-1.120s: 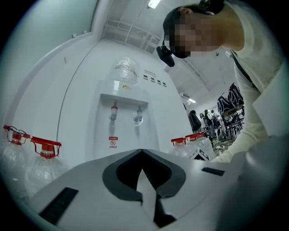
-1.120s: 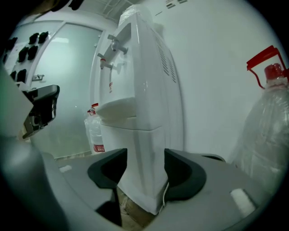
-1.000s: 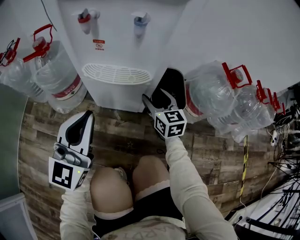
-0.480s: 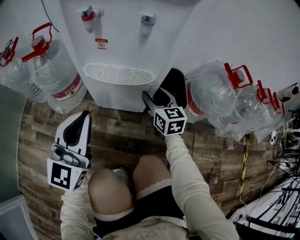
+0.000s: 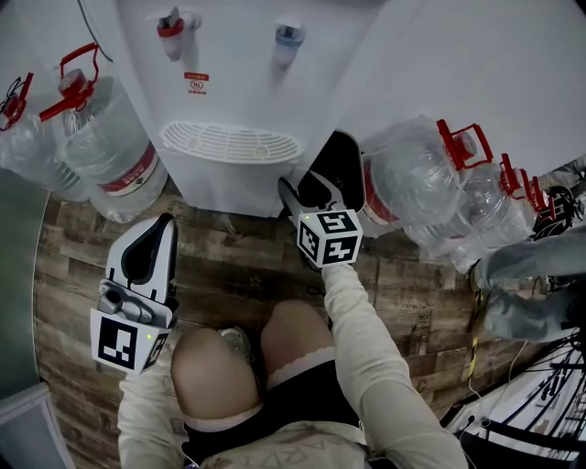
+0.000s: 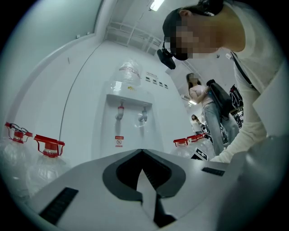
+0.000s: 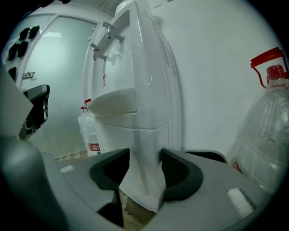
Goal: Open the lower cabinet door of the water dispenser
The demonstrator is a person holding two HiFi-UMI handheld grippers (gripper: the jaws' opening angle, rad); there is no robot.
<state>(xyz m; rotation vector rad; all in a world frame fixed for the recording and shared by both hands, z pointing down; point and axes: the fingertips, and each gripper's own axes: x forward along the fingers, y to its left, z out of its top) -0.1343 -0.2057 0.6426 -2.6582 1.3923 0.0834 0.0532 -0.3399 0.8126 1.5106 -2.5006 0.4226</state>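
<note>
Right gripper (image 7: 145,155), jaws just closing, straddles the upright right edge of the door (image 7: 146,135) at the dispenser's base and seems to pinch it, the door spanning leftward; the left gripper (image 6: 142,151), shut and empty, hangs well apart.

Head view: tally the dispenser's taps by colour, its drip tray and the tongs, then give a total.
Red tap: 1
Blue tap: 1
Drip tray: 1
Tongs: 2, left, right
Total: 5
</note>
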